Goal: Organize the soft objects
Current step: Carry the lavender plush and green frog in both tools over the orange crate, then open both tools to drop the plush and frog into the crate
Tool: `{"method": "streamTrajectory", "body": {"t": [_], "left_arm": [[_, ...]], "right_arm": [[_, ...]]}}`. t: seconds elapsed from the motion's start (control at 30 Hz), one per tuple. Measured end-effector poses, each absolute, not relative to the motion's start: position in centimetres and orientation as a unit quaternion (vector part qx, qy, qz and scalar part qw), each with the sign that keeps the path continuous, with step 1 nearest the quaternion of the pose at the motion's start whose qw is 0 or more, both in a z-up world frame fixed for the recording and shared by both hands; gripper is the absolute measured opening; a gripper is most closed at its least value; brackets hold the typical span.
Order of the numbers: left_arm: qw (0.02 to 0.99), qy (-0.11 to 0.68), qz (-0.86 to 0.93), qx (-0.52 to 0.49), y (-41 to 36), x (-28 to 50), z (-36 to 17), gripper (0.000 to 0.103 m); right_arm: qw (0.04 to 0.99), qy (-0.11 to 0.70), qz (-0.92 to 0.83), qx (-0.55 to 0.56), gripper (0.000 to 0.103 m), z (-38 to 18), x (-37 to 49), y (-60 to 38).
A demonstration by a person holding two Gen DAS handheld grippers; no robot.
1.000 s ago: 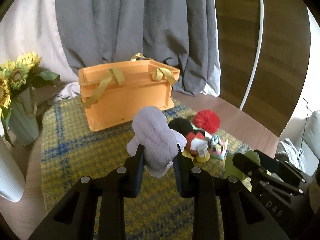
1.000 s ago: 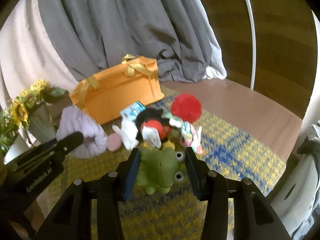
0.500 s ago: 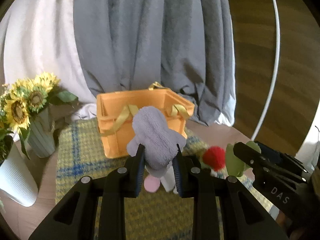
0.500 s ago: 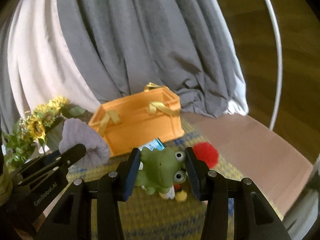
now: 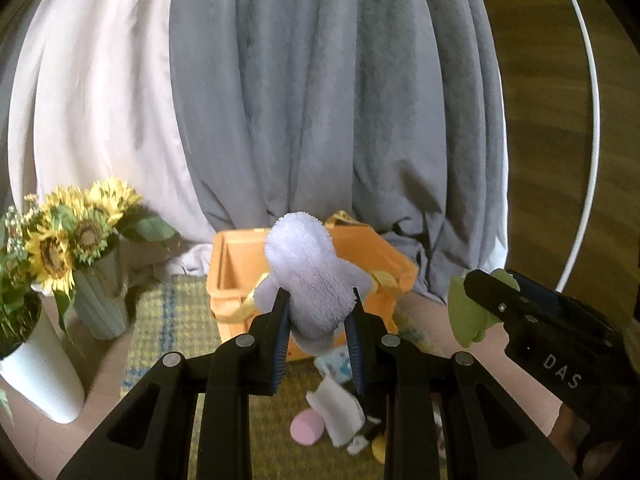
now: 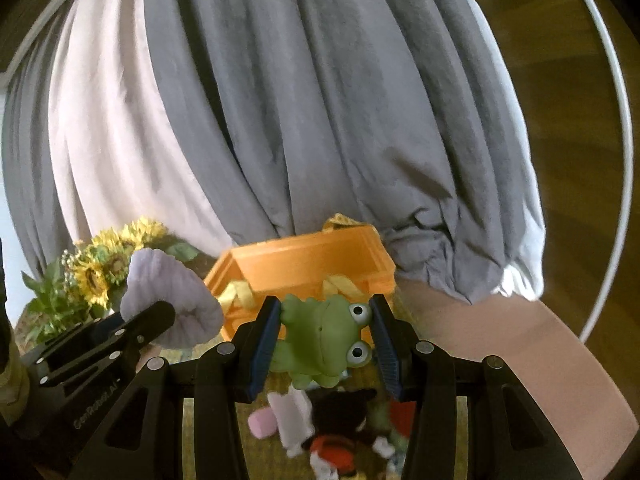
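Lilac plush [image 5: 310,280] and green frog [image 6: 324,336] clamped aloft before orange basket [image 6: 308,264].

both grippers are higher than a second ago. the left gripper [image 5: 318,320] now carries the lilac plush [image 5: 310,280] up in front of the orange basket's [image 5: 236,264] rim instead of low over the mat. the right gripper [image 6: 326,340] brings the green frog [image 6: 320,340] up off the toy pile [image 6: 332,432], level with the basket front.
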State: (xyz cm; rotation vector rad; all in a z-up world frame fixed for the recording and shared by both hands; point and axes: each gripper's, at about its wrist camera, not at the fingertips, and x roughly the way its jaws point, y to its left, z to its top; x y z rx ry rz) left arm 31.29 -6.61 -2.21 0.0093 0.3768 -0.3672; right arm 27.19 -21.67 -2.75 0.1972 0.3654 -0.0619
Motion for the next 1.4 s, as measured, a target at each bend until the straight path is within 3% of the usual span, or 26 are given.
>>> {"method": "streamTrajectory", "body": {"t": [0.5,1.13,1.3,1.4], "left_arm": [[0.973,0.164,-0.157,0.027,-8.3,37.8,-1.4,0.026],[0.963,0.222,-0.141,0.062,-9.4,48.1,-5.4,0.026],[0.955,0.247,-0.148,0.07,-9.7,50.0,-6.6,0.035],[0.953,0.251,-0.149,0.075,-10.0,50.5,-7.0,0.049]], "right_arm": [[0.984,0.154,0.002,0.093,0.046,-1.9,35.0,-23.2],[0.969,0.23,0.014,0.089,0.047,-5.2,47.0,-23.1],[0.96,0.265,0.013,0.095,0.047,-6.4,49.5,-23.5],[0.953,0.284,0.013,0.101,0.048,-7.2,50.6,-23.8]]}}
